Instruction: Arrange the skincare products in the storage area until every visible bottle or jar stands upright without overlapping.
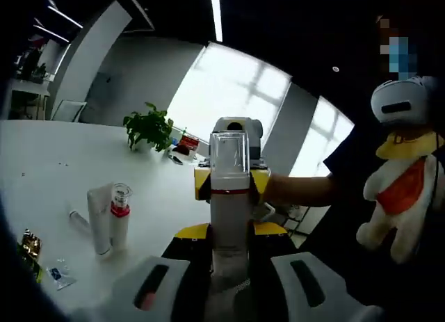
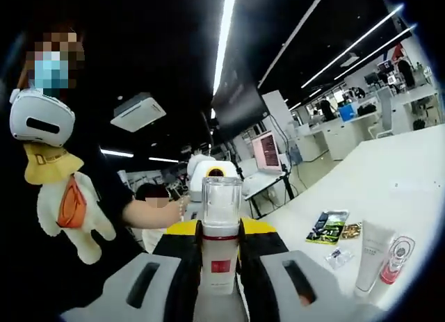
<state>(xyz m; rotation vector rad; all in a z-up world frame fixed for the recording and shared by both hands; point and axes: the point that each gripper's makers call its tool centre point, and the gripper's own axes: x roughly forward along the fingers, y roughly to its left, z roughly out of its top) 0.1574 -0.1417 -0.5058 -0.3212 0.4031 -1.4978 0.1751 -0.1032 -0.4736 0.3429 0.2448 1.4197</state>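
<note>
A bottle (image 1: 229,197) stands up between both tongs. A tube (image 1: 99,218) and small bottle (image 1: 119,214) stand together on the counter (image 1: 49,162).

Both the left gripper (image 1: 229,284) and the right gripper (image 2: 221,284) face each other, clamped.

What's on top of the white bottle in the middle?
A clear plastic cap sits on top of the white bottle, above a red ring. Both grippers hold this bottle between them. Whether a pump sits inside the cap cannot be made out.
</note>
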